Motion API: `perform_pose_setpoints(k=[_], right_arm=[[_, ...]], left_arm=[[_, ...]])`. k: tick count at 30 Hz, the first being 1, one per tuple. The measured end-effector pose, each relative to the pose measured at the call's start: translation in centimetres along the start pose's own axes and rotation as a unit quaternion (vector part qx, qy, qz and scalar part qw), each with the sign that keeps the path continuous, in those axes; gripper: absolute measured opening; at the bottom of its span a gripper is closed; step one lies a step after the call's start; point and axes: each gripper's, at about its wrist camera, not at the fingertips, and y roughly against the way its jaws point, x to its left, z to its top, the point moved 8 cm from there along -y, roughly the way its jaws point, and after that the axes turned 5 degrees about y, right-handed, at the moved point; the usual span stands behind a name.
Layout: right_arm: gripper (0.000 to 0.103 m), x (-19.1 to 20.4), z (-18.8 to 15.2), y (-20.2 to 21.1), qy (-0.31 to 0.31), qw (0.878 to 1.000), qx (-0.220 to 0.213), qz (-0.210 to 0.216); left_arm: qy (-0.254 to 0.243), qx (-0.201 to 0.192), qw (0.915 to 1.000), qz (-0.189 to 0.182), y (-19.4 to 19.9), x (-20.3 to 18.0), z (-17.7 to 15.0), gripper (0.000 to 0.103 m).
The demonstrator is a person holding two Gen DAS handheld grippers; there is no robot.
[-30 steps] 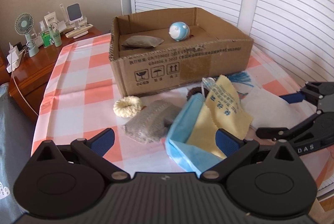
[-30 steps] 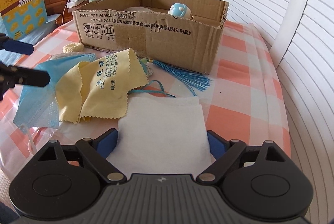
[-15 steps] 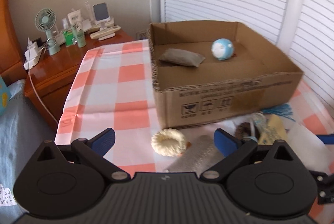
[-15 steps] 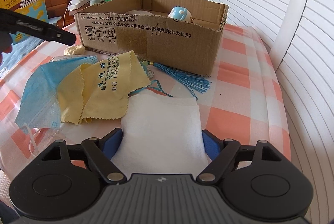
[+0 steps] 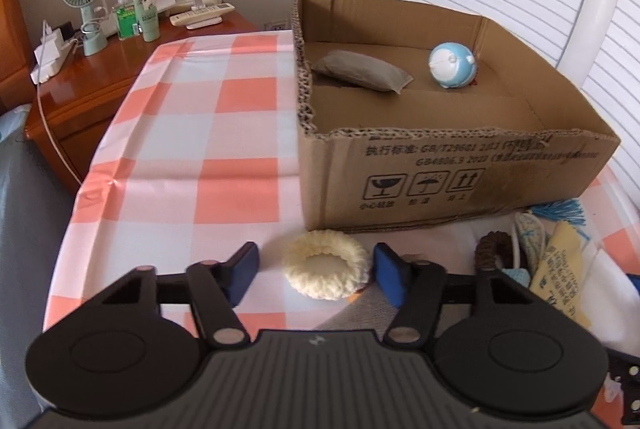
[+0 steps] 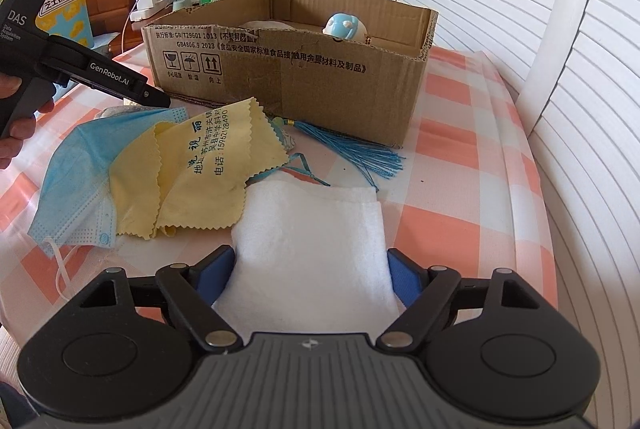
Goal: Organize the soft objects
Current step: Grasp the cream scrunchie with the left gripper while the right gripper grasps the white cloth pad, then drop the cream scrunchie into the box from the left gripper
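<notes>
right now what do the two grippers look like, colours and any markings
Both the left gripper and right gripper are matte black with ribbed bodies, round side discs, silver pivot screws and blue finger pads. The left one's side reads DAS and GenRobot.AI in white.

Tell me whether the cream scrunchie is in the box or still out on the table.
Out. The cream scrunchie lies on the checked tablecloth in front of the cardboard box, between the left gripper's open fingers.

Left gripper (image 5: 316, 269): matte black body, ribbed grey top, two round discs, silver pivot screws, blue finger pads (image 5: 241, 270). Side prints "DAS" and "GenRobot.AI" in white. Right gripper (image 6: 310, 271) identical. Bare-skinned hand (image 6: 12, 117) on the handle.
</notes>
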Motion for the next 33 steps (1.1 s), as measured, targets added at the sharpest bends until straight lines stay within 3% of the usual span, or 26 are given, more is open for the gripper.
perform_pose_setpoints(k=[2,13,15,20,22,33], right_arm=[[0.085,0.0,0.0,0.0,0.001,1.000,0.001,0.001],[0.089,0.0,0.4,-0.5,0.003,1.000,0.003,0.001],[0.085,0.1,0.6,-0.5,0.006,1.000,0.004,-0.001],[0.052,-0.4,0.7,0.0,0.001,1.000,0.011,-0.009],[0.048,-0.7,0.6,0.2,-0.002,1.000,0.013,-0.011],[0.045,-1.1,0.4,3.1,-0.004,1.000,0.004,-0.013]], left_arm=[[-0.004,0.000,1.0000,-0.007,0.2,-0.5,-0.1,0.044],[-0.009,0.005,0.9999,-0.010,0.4,-1.0,-0.2,0.039],[-0.010,0.007,0.9998,-0.012,0.5,-1.0,-0.1,0.039],[-0.013,0.009,0.9997,-0.018,1.1,-0.7,0.0,0.038],[-0.016,0.008,0.9997,-0.019,1.5,-0.5,0.1,0.038],[-0.052,0.006,0.9981,-0.034,4.9,-0.7,-0.1,0.038]])
